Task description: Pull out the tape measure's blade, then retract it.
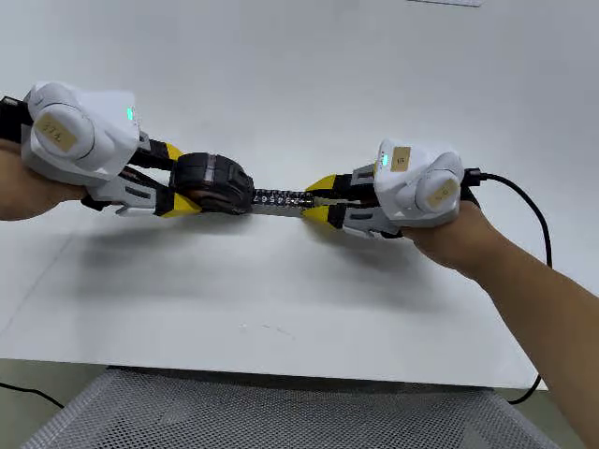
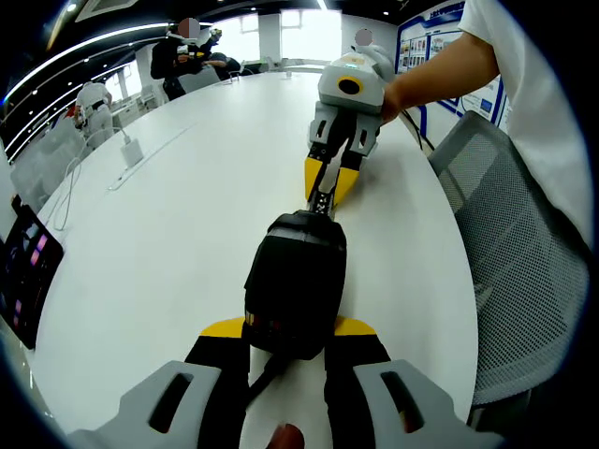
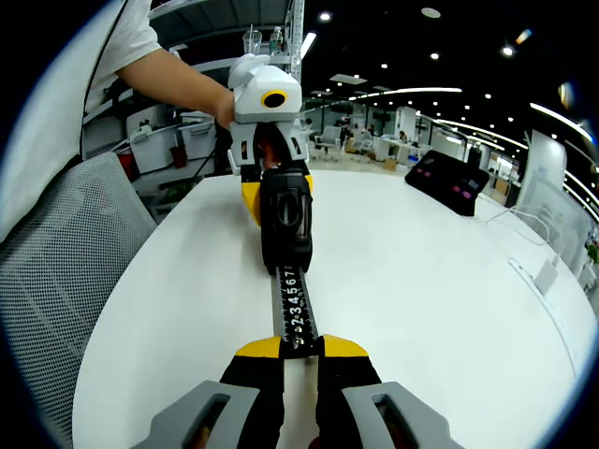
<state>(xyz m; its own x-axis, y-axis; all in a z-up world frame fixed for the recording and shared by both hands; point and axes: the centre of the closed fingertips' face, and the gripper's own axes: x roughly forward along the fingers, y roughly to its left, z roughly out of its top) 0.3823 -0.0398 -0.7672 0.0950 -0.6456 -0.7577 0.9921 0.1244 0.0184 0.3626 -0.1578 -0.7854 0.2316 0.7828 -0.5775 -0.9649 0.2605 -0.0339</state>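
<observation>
The left gripper (image 1: 178, 180) clamps the tape measure (image 1: 213, 182); the blade (image 1: 281, 198) pinched by the right gripper (image 1: 319, 198) could slip and snap left

Open tabletop (image 1: 299, 84) ahead; blade (image 1: 281, 198) bars passage between left tongs (image 1: 182, 178), right tongs (image 1: 318, 198).

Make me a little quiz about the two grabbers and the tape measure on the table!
1. True or false: the left gripper holds the black tape measure.
2. Pick one: the right gripper pinches A) a spoon, B) the blade, C) nothing.
3. Fill the gap: the table underneath is coloured ____.

Key: 1 true; 2 B; 3 white.
</observation>
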